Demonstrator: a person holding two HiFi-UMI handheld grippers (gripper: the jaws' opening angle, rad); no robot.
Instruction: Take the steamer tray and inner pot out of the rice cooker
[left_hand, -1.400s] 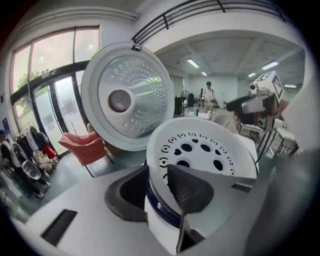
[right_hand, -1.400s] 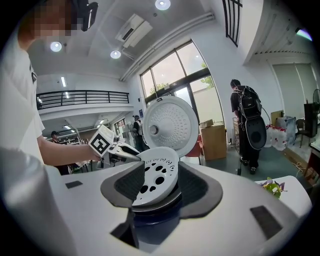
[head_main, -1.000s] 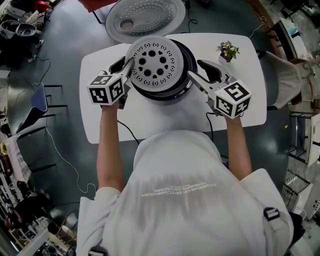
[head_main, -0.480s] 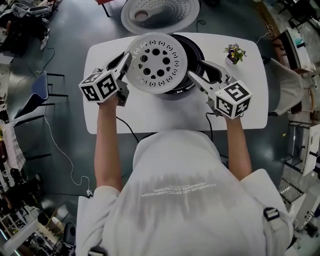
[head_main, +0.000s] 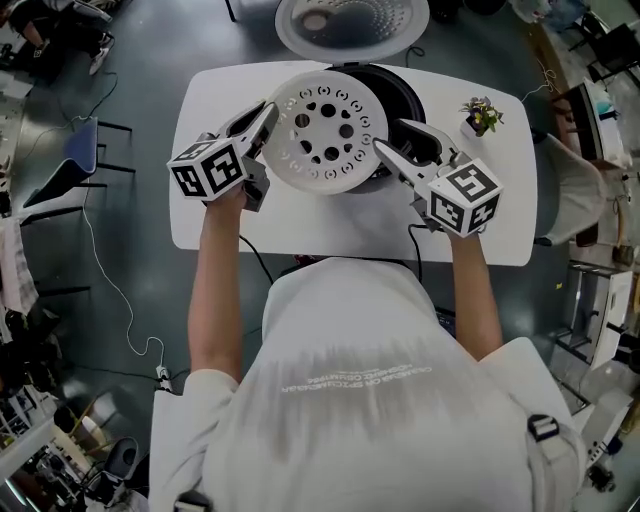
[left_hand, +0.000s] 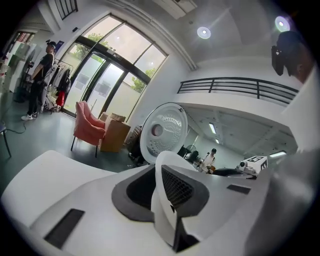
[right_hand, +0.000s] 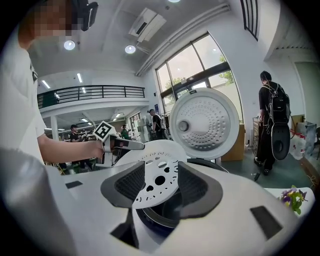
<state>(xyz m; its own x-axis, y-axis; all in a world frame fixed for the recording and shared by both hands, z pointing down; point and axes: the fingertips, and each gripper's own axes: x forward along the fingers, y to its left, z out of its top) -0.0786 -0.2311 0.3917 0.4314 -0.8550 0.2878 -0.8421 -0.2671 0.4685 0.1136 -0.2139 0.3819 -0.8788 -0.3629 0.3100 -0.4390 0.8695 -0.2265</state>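
Tongs on the left (head_main: 266, 118) are closing on the rim of the round white perforated steamer tray (head_main: 325, 128), tilted above the black rice cooker (head_main: 408, 95); right tongs (head_main: 392, 138) gape wide beside it.

Print on the shirt (head_main: 355, 420) is too blurred to read.

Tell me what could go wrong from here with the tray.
1. The left claw, jaws closing on its rim, alone carries the tilted steamer tray; it may slip and drop onto the rice cooker.
2. The open right claw sits close by the tray's opposite edge and could knock it.
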